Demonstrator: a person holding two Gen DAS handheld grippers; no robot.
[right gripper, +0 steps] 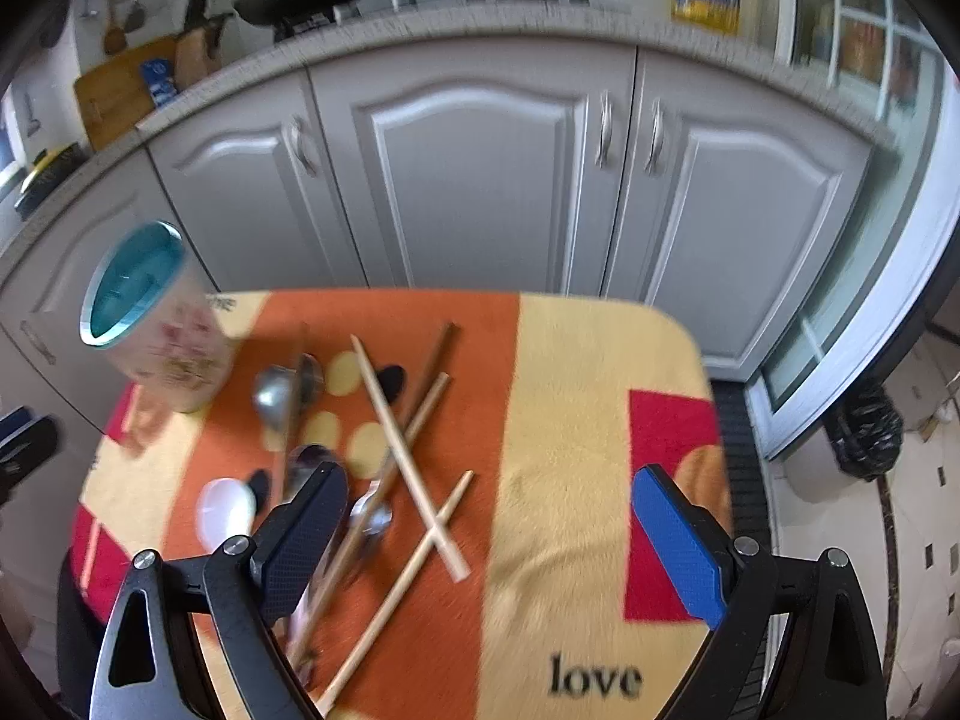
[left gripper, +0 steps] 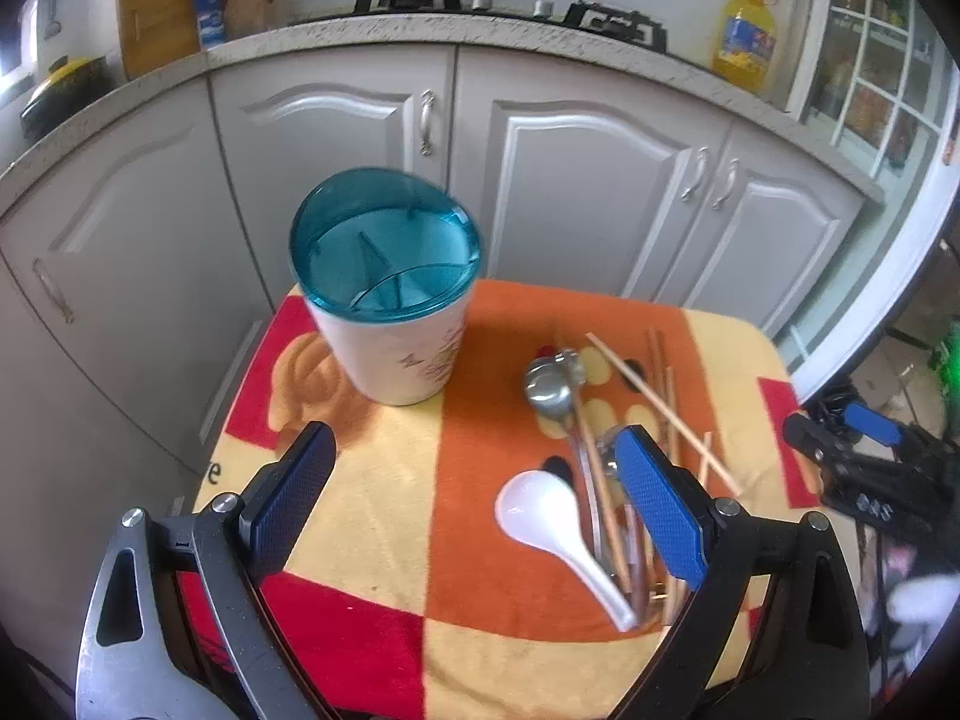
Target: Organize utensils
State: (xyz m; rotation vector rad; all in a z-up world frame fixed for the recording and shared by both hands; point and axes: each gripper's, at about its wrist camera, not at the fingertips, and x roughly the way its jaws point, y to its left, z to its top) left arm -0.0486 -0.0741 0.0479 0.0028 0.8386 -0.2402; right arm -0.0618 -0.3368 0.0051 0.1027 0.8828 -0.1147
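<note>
Both of my grippers hung spread wide above the desk (right gripper: 600,360), pinching nothing: left gripper (left gripper: 474,498), right gripper (right gripper: 489,516). Below them lay the white spoon (left gripper: 540,516), metal ladle (left gripper: 549,387) and crossed chopsticks (right gripper: 408,456), loose on the blanket (left gripper: 480,540). Left of them, the teal-rimmed utensil holder (left gripper: 390,300) stood upright.

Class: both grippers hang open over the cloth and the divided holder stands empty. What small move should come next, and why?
Probably lower the open right gripper onto the crossed chopsticks just beneath it and close. The utensil holder is empty, and neither it nor the left gripper holds anything.
</note>
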